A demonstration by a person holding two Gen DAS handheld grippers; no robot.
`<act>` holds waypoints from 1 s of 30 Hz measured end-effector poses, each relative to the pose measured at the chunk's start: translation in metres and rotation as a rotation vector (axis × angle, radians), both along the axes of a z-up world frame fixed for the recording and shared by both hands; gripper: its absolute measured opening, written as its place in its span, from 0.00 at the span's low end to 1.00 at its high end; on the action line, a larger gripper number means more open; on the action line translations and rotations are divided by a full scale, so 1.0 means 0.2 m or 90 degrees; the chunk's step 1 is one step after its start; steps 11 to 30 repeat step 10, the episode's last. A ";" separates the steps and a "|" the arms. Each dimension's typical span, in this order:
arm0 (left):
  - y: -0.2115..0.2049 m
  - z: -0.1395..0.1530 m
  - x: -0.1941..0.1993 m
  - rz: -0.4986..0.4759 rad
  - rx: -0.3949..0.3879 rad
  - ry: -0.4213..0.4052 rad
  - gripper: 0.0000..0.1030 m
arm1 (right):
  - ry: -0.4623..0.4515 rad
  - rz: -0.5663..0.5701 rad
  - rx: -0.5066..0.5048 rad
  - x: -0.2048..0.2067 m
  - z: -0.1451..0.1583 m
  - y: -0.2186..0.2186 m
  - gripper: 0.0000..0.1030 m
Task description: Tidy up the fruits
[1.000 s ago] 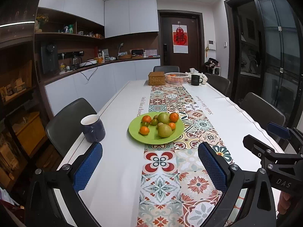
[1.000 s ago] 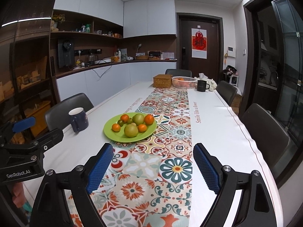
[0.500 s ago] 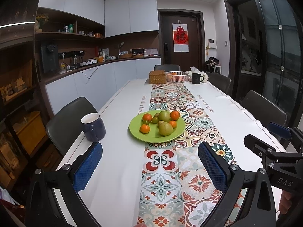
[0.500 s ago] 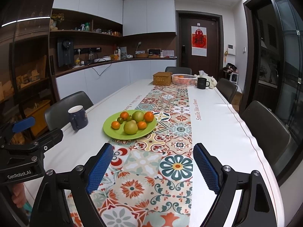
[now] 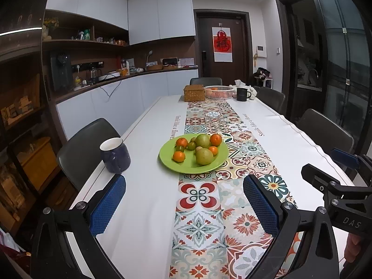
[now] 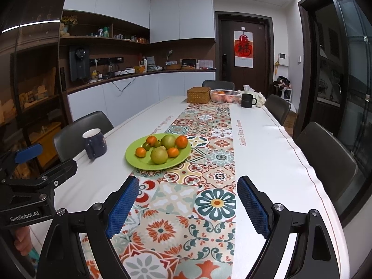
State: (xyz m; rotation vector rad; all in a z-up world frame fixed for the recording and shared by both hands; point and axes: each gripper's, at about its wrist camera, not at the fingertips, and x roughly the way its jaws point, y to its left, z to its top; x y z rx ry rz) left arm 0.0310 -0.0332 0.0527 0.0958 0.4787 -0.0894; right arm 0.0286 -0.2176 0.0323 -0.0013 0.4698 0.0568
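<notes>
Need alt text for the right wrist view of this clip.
The open right gripper hovers empty over a patterned table runner, short of a green plate holding oranges and green fruit. A navy mug stands left of the plate; a white basket sits at the far end.

I see a lime-green plate (image 5: 186, 166) of orange and yellow-green fruit (image 5: 204, 156), a floral-tiled runner (image 5: 200, 220) in red, teal and cream, and a navy mug (image 5: 115, 155).

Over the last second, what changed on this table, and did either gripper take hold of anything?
Both grippers eased slightly toward the green plate; the left gripper and right gripper remain open and empty. Fruit, blue mug and far basket stayed put.
</notes>
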 end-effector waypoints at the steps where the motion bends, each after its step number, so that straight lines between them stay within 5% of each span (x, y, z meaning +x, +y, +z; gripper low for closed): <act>1: 0.00 0.00 0.00 0.000 -0.001 0.001 1.00 | 0.001 0.001 0.001 0.00 0.00 0.00 0.84; 30: 0.01 -0.02 0.01 0.002 -0.002 0.008 1.00 | 0.010 0.000 -0.002 0.01 -0.04 0.00 0.84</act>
